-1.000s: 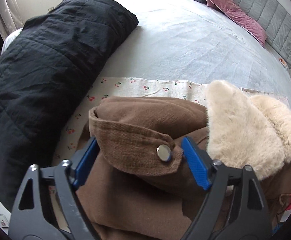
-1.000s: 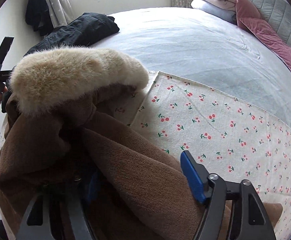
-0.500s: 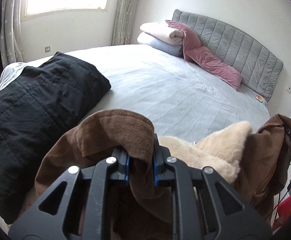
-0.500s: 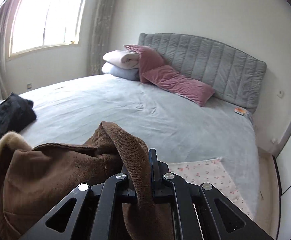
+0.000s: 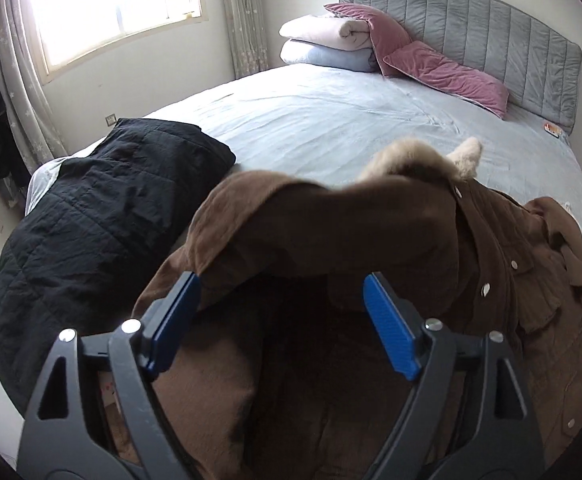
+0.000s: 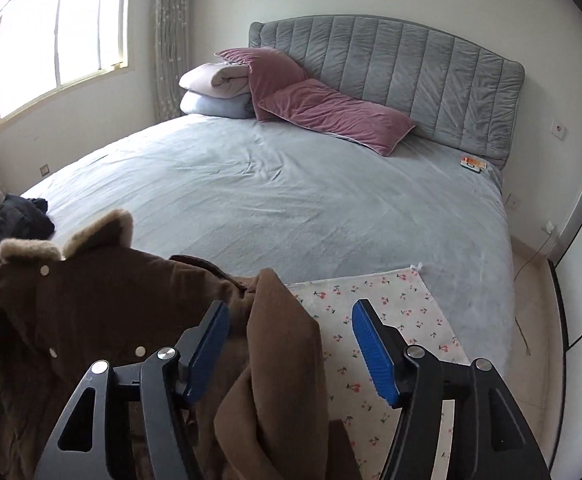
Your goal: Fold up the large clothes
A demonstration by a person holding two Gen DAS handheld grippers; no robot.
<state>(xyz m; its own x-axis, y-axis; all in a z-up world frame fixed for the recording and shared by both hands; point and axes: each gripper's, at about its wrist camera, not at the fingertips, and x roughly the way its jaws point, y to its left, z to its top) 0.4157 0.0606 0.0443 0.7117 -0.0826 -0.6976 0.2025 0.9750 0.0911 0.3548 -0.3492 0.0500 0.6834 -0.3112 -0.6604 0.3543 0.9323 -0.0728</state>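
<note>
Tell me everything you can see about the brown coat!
The brown coat looks like thick, woolly cloth, with a beige fur collar and silver snap buttons down its front. It lies crumpled at the foot of the bed, partly over a cherry-print cloth. A fold of it stands between the fingers of the opening right gripper; another edge drapes across the opening left gripper.

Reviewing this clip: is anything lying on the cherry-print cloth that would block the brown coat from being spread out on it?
Nothing visible does. The brown coat is bunched over the left part of the cherry-print cloth; the rest of the cloth showing is bare. The black quilted garment lies off to the left on the bed, apart from the cloth. Both grippers' jaws are opening.
</note>
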